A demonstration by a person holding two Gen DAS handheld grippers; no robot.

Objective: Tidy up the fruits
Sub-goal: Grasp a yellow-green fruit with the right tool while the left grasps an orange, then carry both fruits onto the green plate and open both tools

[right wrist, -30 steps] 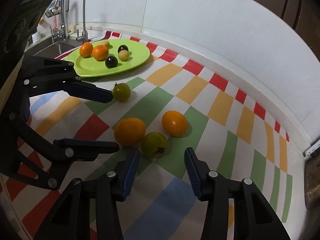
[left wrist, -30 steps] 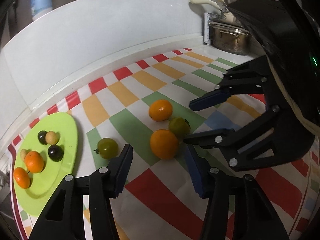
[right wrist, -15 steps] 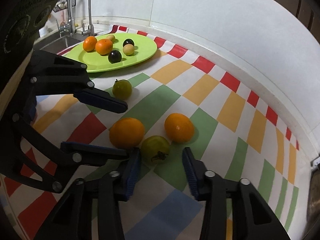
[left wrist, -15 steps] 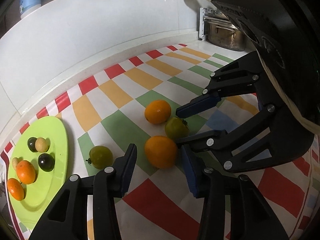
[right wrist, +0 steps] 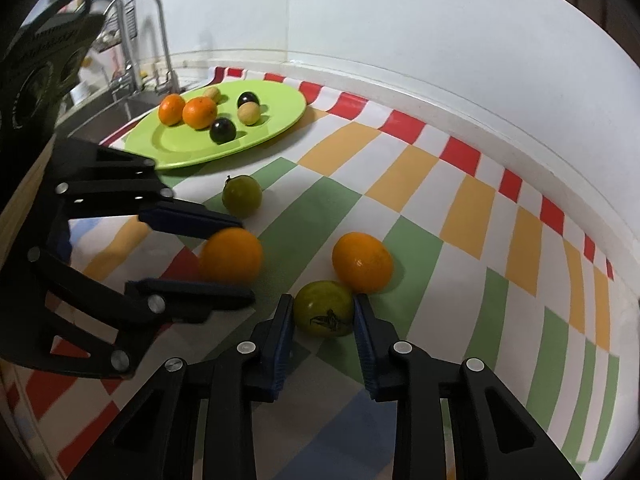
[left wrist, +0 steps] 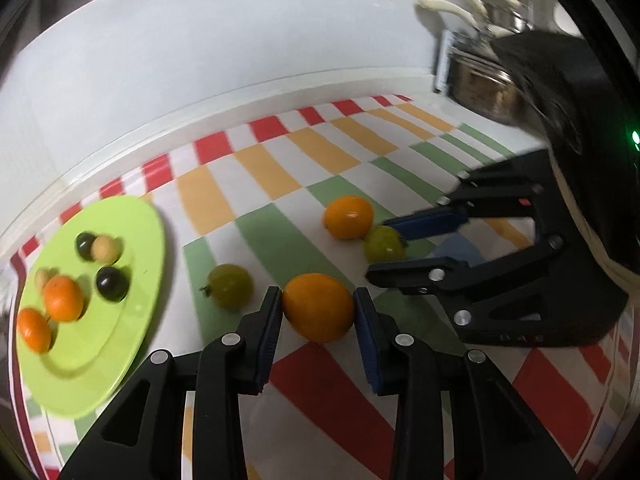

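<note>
cloth [right wrist: 472,216] edge near wall — bare checks

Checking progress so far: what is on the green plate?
The plate holds two oranges, two dark fruits and two pale ones. Nothing seems hidden behind them.

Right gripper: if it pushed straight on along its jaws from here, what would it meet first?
The right gripper has just been closing on the green tomato, which fills its jaws. Straight beyond, probably the orange touching the tomato's far side; depth is uncertain.
</note>
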